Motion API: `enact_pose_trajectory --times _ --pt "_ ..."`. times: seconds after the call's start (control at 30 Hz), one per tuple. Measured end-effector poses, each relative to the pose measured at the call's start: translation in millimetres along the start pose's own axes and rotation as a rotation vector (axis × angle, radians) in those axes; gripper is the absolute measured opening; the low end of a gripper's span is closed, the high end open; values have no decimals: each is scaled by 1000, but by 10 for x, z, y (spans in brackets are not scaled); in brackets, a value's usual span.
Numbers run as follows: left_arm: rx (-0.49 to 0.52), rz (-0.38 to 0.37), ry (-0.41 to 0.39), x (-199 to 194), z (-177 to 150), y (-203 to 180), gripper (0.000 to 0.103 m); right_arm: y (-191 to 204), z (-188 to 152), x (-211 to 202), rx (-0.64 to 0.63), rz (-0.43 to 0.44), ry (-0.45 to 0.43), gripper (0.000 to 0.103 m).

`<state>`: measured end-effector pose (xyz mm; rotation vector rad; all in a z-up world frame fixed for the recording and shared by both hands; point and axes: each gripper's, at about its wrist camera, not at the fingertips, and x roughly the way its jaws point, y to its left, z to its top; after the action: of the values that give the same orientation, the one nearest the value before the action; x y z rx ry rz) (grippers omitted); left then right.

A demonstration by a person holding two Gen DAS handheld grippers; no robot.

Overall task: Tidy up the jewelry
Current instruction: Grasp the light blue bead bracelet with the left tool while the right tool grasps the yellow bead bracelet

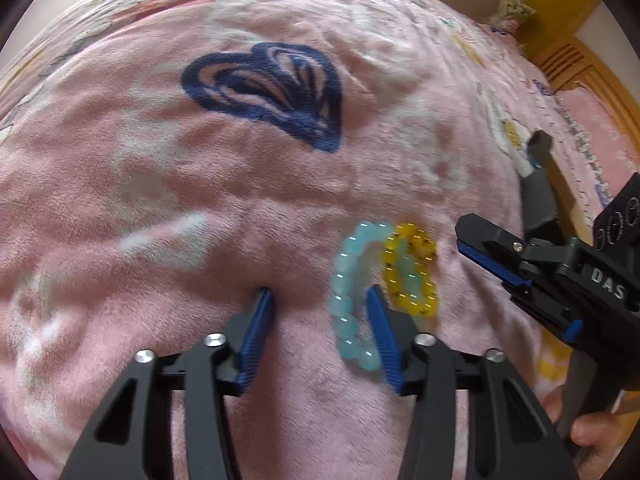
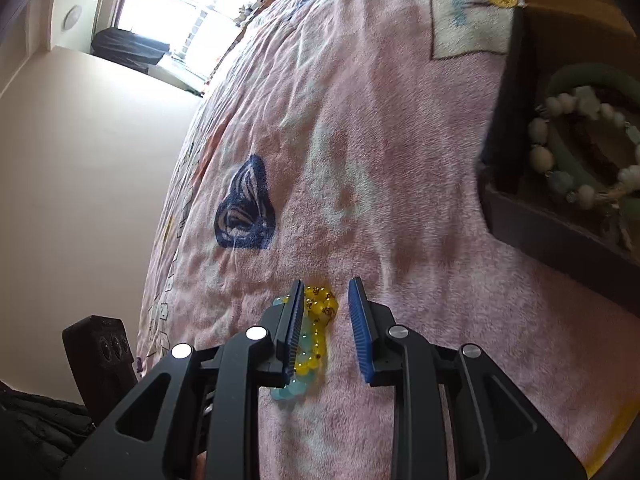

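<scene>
Blue bead bracelet (image 1: 348, 300) and yellow one (image 1: 412, 270) lie flat — seemingly overlapping.

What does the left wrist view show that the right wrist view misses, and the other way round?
Only the left wrist view: the right gripper seen from outside, a hand under it, and both bracelet loops lying whole. Only the right wrist view: a dark tray holding other bracelets, and a bright window. Both show the pink blanket with its dark blue heart, the light blue bracelet and the yellow bracelet lying together.
</scene>
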<state>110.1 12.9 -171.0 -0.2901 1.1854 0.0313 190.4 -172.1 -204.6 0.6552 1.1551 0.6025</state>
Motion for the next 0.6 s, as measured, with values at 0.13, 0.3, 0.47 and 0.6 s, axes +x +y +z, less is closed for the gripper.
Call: enact_pose_trajectory --times 0.13,0.3,0.47,0.6 --pt "1 43 -9 -15 -7 6 30 47 -29 187 -38 -32 31 24" --pt "-28 57 -17 -62 -24 106 16 118 -33 239 -83 -71 17 24" --pt "-28 81 -37 -159 -49 141 15 203 -56 273 -147 -121 16 24" --pt "-5 116 -82 -250 -30 76 15 293 -97 298 -198 -177 13 18"
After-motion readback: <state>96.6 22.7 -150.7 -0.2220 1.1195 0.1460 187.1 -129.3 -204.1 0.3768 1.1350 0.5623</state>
